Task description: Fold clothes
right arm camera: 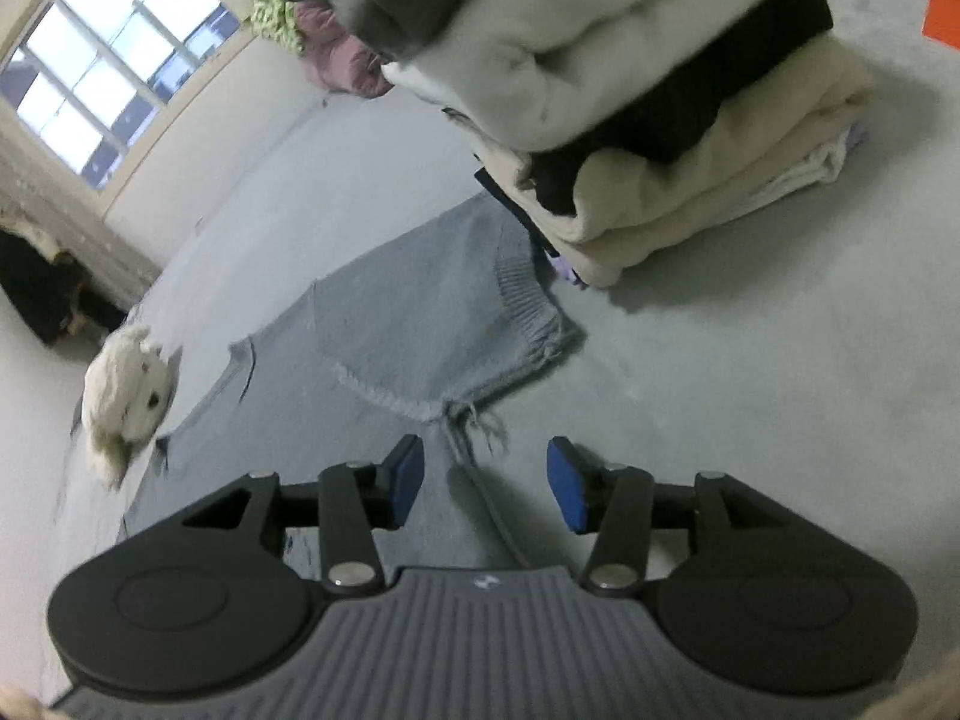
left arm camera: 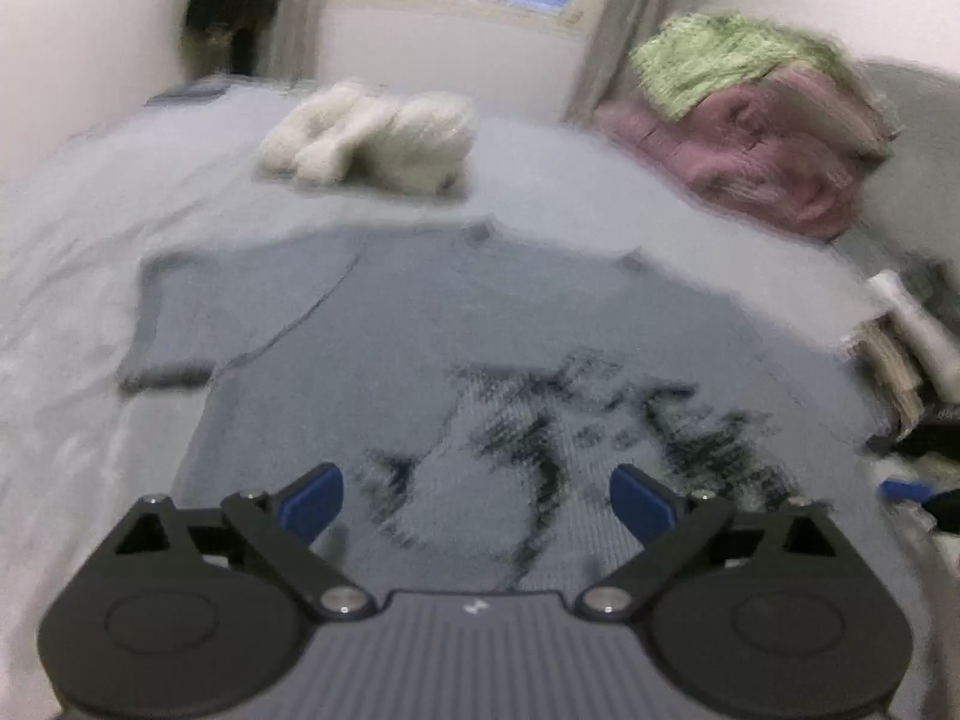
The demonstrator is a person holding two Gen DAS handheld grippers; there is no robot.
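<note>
I see a grey knitted sweater [left arm camera: 420, 324] with a dark smudgy pattern on its front, spread flat on the pale bed [left arm camera: 72, 276], one short sleeve folded across its body with a ribbed cuff and frayed threads. My left claw [left arm camera: 477, 501] stands wide with nothing between its blue pads, and the sweater's patterned front lies right under it and runs off toward 12 o'clock. My right claw [right arm camera: 485, 483] is partly open and empty, the frayed sleeve edge just ahead at 12 o'clock, a stack of folded clothes [right arm camera: 660, 120] toward 1 o'clock.
</note>
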